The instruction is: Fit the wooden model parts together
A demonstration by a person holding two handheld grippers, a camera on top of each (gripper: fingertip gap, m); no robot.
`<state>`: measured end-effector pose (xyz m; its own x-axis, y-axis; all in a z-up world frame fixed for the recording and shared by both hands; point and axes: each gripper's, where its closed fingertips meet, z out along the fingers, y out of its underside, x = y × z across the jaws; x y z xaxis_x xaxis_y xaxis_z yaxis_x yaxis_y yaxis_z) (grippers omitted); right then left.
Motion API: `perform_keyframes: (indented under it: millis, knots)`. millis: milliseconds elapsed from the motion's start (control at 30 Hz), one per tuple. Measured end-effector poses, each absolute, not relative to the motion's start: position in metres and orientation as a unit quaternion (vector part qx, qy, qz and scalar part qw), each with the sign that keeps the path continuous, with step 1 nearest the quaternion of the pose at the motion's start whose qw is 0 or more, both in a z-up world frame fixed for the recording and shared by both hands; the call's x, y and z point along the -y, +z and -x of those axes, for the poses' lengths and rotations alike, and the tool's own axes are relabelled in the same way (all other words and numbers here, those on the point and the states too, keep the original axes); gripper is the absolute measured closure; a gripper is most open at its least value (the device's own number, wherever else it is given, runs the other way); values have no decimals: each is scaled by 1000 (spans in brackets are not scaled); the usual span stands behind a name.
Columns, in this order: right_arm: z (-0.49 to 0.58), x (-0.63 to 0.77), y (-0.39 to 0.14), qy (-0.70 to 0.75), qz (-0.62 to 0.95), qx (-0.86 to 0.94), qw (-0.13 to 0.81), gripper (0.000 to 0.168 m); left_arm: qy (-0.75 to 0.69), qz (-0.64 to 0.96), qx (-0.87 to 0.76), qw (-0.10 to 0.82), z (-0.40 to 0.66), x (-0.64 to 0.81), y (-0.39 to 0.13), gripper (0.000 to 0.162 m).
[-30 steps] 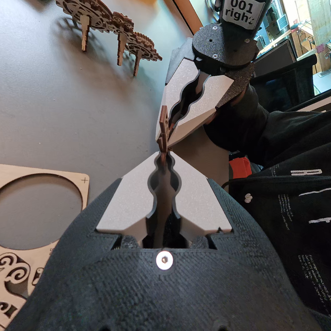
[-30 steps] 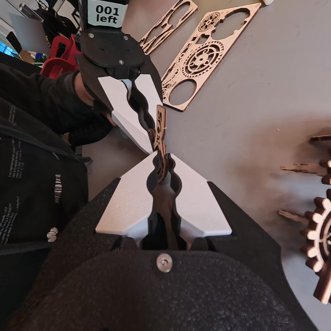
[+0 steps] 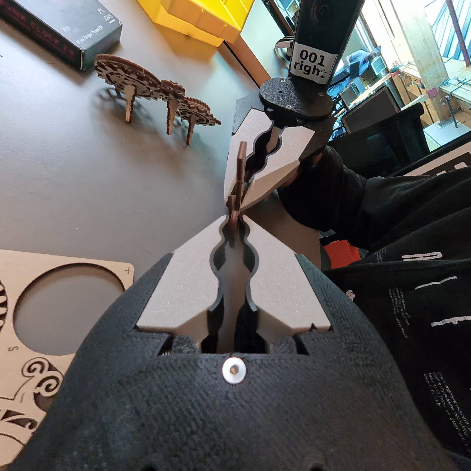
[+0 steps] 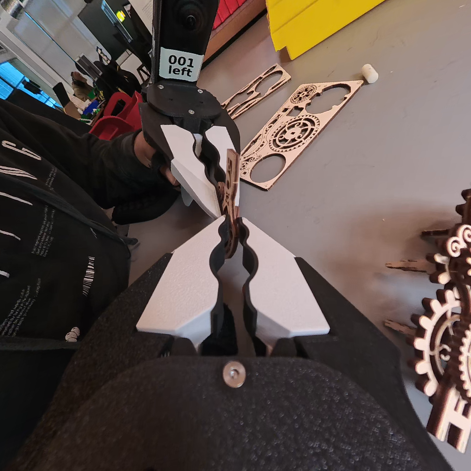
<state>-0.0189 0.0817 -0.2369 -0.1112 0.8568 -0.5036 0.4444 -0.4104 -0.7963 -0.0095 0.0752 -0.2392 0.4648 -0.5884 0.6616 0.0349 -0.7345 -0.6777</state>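
Note the grey tabletop (image 3: 63, 191) in front of you. A black box (image 3: 61, 28) lies at its far left corner, with a yellow container (image 3: 201, 20) just beside it along the far edge. A small white cylinder (image 4: 369, 73) rests near a corner of one cut-out sheet. Beyond the tabletop edge, red bins (image 4: 114, 122) and dark monitors (image 3: 369, 114) are visible.

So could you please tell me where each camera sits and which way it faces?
Left wrist view: on the left tongs, looking along them across the grey table at the right tongs; a black sleeve shows.
Right wrist view: on the right tongs, facing the left tongs; a hand shows.
Shared: the small wooden parts pinched between both tongs, and the gear assembly.
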Motion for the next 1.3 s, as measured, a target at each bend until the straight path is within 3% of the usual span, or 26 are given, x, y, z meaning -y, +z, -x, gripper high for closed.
perform_keyframes:
  millis: [333,867,1300]
  knots:
    - [17,-78,-226,573,629,495,172,165,-504,770,-203,336,5,-71,-228,159]
    - [20,-83,-216,567,618,497,223,166,-531,755,-166,346,12,-79,-221,157]
    - [21,-87,-233,541,653,489,204,164,-491,776,-190,346,12,-79,-232,159]
